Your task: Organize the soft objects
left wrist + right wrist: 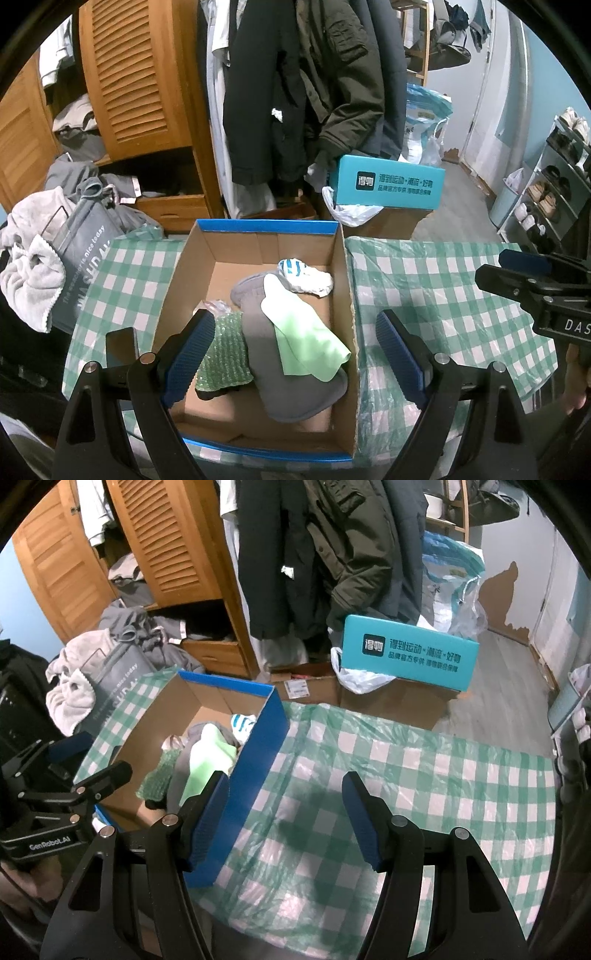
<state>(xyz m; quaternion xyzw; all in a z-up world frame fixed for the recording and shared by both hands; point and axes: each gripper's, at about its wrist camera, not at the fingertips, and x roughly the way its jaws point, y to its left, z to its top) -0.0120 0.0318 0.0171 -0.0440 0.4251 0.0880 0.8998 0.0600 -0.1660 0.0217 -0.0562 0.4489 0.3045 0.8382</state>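
While hovering over checked cloth (424, 775), right gripper (286, 812) released, empty; left gripper (295, 354) released above cardboard box (343, 280); green cloth (306, 343), grey slipper (295, 387) inside, box at 10 o'clock.

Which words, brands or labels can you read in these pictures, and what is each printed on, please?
"得物": black square logo on the teal box.
White Chinese slogan beside it: too blurred to read surely.
"nice today": grey laundry bag; its larger print is partly hidden.
"GenRobot.AI": body of the left gripper.
"DAS": cut off, body of the right gripper.
Cardboard carton's shipping label: too small.
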